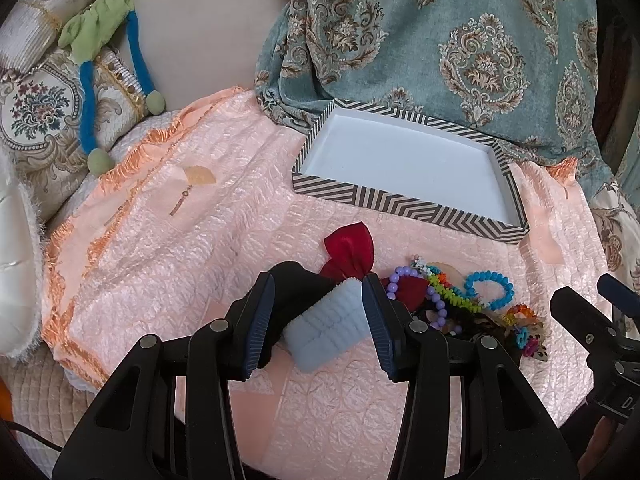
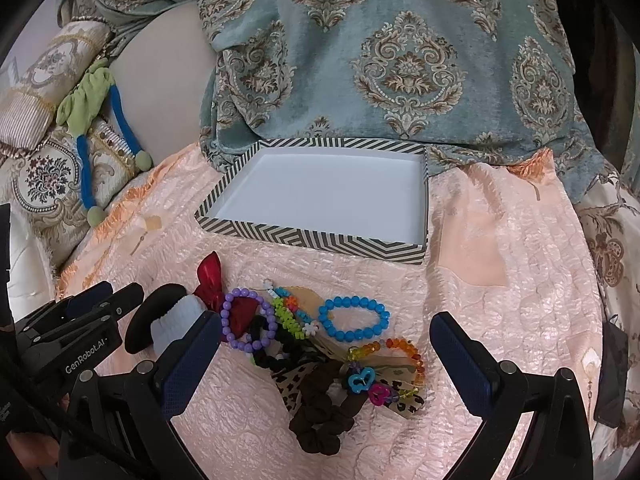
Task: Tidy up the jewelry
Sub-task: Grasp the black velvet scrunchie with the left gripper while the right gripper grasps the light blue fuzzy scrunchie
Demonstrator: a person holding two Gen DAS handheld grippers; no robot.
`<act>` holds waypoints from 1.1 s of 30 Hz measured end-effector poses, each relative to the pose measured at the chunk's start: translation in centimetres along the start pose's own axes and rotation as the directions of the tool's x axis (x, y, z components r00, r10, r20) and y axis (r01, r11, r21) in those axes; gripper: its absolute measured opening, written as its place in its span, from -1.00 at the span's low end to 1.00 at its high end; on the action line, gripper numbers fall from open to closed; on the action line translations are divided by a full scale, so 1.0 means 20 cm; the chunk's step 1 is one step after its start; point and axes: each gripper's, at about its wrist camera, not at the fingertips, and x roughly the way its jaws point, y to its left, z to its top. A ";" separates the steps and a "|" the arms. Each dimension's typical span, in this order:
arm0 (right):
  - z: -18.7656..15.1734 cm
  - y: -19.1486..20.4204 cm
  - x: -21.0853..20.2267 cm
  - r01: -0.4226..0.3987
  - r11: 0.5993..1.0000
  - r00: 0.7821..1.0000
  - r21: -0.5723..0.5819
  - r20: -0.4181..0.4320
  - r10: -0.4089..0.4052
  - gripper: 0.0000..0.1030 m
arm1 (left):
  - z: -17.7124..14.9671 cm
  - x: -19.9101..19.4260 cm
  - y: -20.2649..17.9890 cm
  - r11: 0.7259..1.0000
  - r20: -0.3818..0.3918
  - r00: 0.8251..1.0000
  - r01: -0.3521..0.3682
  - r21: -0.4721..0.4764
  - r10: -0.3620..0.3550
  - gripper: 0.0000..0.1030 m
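Note:
A pile of jewelry and hair ties lies on the pink quilt: a purple bead bracelet [image 2: 248, 322], a blue bead bracelet [image 2: 354, 317], a red bow [image 2: 210, 276], a brown scrunchie [image 2: 320, 420] and a black-and-light-blue fuzzy scrunchie [image 1: 324, 324]. My left gripper [image 1: 318, 312] is open with its jaws on either side of the fuzzy scrunchie, which rests on the quilt. My right gripper [image 2: 326, 350] is wide open above the pile, holding nothing. A striped box [image 2: 320, 240] with a white inside stands empty behind the pile.
A teal patterned cloth [image 2: 400, 60] hangs behind the box. Embroidered cushions [image 1: 40, 120] and a green-and-blue stuffed toy [image 1: 100, 32] lie at the far left. The pink quilt [image 1: 180, 240] stretches left of the pile.

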 end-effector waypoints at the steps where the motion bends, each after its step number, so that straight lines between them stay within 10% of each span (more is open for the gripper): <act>1: 0.00 0.00 0.00 0.000 1.000 1.000 -0.001 -0.001 0.000 1.00 | 0.00 0.00 0.00 1.000 -0.001 1.000 -0.001 0.000 0.001 -0.12; 22: -0.02 -0.09 0.07 -0.032 0.999 0.999 -0.001 -0.019 0.032 0.99 | 0.11 0.05 0.29 0.987 -0.092 0.991 0.080 -0.139 -0.093 -0.12; 33: -0.09 0.19 0.24 -0.348 0.933 0.933 -0.096 -0.136 0.334 0.18 | 0.05 0.21 0.34 0.992 -0.220 0.973 0.044 -0.122 -0.070 0.02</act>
